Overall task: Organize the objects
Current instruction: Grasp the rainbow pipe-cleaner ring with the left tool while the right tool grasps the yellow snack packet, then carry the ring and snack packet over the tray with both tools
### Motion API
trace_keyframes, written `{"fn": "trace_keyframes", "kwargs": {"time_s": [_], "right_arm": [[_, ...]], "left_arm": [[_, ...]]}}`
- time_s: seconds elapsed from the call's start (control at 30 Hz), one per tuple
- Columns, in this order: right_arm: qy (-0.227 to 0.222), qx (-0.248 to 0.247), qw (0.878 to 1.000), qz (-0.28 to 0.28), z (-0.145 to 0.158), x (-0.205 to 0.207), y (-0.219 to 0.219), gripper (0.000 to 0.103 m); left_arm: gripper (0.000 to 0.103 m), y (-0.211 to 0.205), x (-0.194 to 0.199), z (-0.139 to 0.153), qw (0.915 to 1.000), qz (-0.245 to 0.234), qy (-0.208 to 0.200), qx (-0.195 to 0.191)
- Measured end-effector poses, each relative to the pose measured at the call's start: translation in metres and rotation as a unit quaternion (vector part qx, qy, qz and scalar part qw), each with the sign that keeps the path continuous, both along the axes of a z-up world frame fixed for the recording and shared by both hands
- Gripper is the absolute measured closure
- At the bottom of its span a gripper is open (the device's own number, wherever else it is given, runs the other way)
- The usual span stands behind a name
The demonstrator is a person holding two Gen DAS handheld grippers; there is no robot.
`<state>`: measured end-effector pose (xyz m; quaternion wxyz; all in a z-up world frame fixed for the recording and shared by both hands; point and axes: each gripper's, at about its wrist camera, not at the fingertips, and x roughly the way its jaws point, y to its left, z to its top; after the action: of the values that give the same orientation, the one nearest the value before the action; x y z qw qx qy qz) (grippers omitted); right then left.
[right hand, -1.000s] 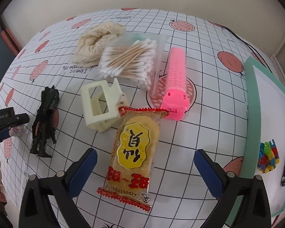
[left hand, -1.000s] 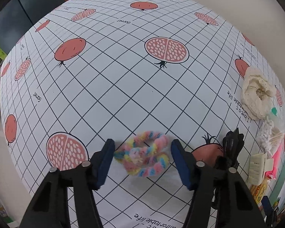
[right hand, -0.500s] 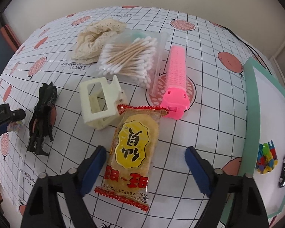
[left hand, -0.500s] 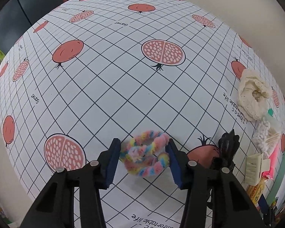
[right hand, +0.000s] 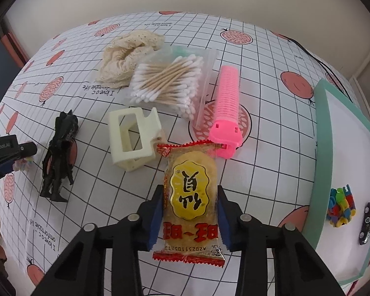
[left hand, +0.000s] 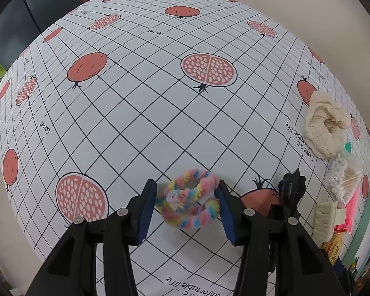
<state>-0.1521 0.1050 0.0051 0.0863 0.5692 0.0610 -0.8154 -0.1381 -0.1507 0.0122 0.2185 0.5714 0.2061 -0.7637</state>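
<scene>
- Snack packet [right hand: 191, 201] lies flat on the gridded tablecloth [right hand: 271, 167], lengthwise between the fingers of the right gripper [right hand: 190, 213]; the blue pads sit against its two long edges, so the jaws look clamped on it, though it is not yet off the cloth.
- Rainbow fuzzy loop [left hand: 190, 208] sits between the pads of the left gripper [left hand: 185, 208]; the right pad touches it, the left one is at its edge, so the jaws appear drawn in onto it with little squeeze.
- The step in hand, I judge, is the grasp on both items.
- The next move likely calls for a straight lift, then a carry to the green-rimmed tray [right hand: 320, 148] on the right, where coloured clips [right hand: 340, 207] and a toy car [right hand: 368, 218] already lie.
- The packet is clear film with red serrated ends, a yellow label with dark characters and pale crackers inside; it probably crushes easily.
- Its top end touches the pink roller [right hand: 225, 108] and lies just beside the cream claw clip [right hand: 133, 138].
- The loop is soft, twisted pastel chenille that should compress.
</scene>
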Motion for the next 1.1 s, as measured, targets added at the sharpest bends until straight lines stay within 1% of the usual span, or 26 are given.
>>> {"fn": "trace_keyframes", "kwargs": {"time_s": [0.23,0.5,0.6,0.7,0.73,0.83,0.93,1.1], "right_arm": [[-0.003,-0.011,1.000,-0.009,0.001,-0.001,0.009,0.064],[0.013,-0.031,0.999,-0.015,0.016,0.000,0.019,0.064],[0.021,-0.041,0.999,-0.016,0.021,0.004,0.019,0.064],[0.032,-0.048,0.998,-0.017,0.027,0.005,0.022,0.064],[0.037,-0.051,0.998,-0.018,0.030,0.006,0.023,0.064],[0.047,-0.061,0.997,-0.021,0.037,0.004,0.028,0.064],[0.059,-0.068,0.996,-0.026,0.044,0.007,0.032,0.064],[0.074,-0.077,0.994,-0.037,0.053,0.010,0.044,0.064]], "left_arm": [[0.053,0.012,-0.003,0.008,1.0000,0.003,0.005,-0.003],[0.053,0.028,-0.007,0.034,0.9998,-0.002,0.015,-0.014],[0.053,0.032,-0.008,0.036,0.9996,-0.003,0.019,-0.019],[0.053,0.036,-0.004,0.043,0.9988,-0.010,0.028,-0.040],[0.053,0.036,-0.007,0.041,0.9986,-0.012,0.032,-0.042],[0.053,0.039,-0.008,0.050,0.9979,-0.019,0.043,-0.046],[0.053,0.042,-0.012,0.048,0.9968,-0.030,0.054,-0.051],[0.053,0.059,-0.017,0.057,0.9945,-0.055,0.071,-0.054]]}}
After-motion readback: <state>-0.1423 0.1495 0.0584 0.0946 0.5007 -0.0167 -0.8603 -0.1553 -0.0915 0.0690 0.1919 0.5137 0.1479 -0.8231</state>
